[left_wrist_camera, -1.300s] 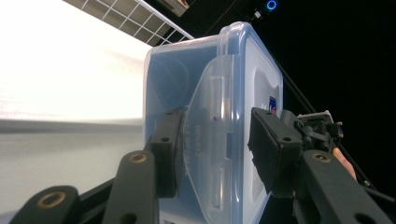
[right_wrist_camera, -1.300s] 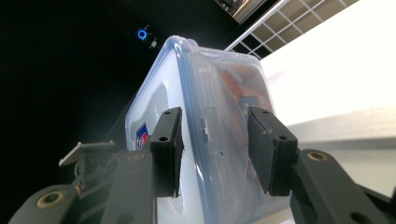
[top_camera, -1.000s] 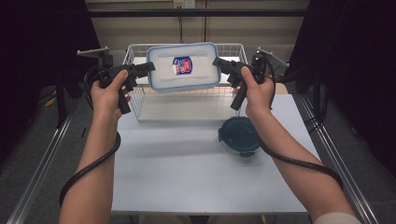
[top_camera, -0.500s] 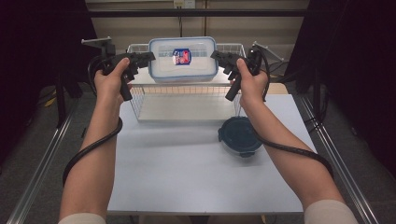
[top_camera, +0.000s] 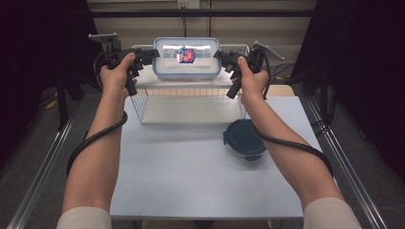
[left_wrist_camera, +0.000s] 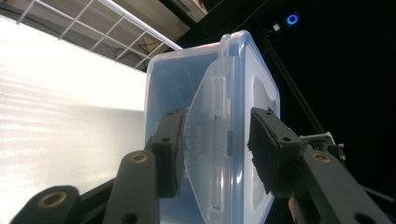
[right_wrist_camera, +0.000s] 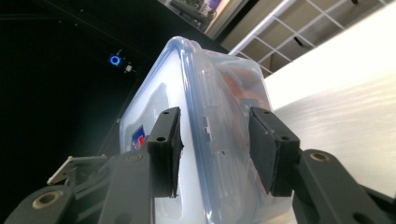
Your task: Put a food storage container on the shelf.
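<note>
A clear rectangular food container (top_camera: pixel 187 59) with a blue-rimmed lid and a red-and-blue label hangs in the air over the back of a white wire basket (top_camera: pixel 138 102). It is tilted so the lid faces me. My left gripper (top_camera: pixel 154 55) is shut on its left end and my right gripper (top_camera: pixel 218 55) on its right end. In the left gripper view the jaws (left_wrist_camera: pixel 215 144) straddle the container's (left_wrist_camera: pixel 233 84) side latch. In the right gripper view the jaws (right_wrist_camera: pixel 215 149) clamp the other latch of the container (right_wrist_camera: pixel 210 88).
A round dark-blue lidded bowl (top_camera: pixel 244 138) rests on the white table (top_camera: pixel 191 181) just right of the basket's front corner. Metal rails (top_camera: pixel 38 171) run along both table sides. Cables trail from both grippers along the forearms.
Both grippers have raised the container and carried it farther away, from just in front of the basket's rim to above its back. The lid now tips more toward me.
</note>
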Motion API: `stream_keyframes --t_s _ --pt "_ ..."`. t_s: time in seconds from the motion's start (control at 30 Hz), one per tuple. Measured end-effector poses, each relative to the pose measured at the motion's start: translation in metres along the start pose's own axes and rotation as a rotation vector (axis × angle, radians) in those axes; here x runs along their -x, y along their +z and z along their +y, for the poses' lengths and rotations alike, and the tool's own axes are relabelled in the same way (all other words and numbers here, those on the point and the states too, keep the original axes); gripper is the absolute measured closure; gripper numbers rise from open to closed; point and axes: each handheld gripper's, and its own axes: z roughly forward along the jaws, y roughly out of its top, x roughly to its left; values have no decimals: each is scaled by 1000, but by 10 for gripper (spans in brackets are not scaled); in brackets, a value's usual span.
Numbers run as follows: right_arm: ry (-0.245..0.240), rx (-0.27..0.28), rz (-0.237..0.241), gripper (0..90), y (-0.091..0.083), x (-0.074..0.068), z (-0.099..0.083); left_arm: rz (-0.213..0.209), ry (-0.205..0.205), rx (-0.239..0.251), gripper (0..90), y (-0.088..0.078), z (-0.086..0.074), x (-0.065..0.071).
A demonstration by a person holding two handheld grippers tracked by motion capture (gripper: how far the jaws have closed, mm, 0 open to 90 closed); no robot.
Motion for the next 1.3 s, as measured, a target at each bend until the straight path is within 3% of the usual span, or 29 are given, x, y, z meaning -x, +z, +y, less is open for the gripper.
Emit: stream_keyframes --t_s 0.1,0.37,0.7,0.83,1.0,1.1,1.3 --pt "12 5 -12 550 2 0 1 10 5 1 562 3 2 -1" --pt "-43 24 -53 539 12 -2 3 46 -11 -4 528 12 3 -9" --pt "-40 16 -72 522 19 1 5 61 -23 3 515 19 8 -15" --pt "-35 13 -80 498 21 3 4 104 9 2 511 22 9 -15" --pt "-69 13 -93 467 22 4 3 107 20 13 558 19 10 -15" --pt "-102 25 -90 419 19 -1 3 111 46 13 496 15 8 -13" --pt "-120 5 -74 387 11 -6 -5 118 56 14 419 7 -2 -10"
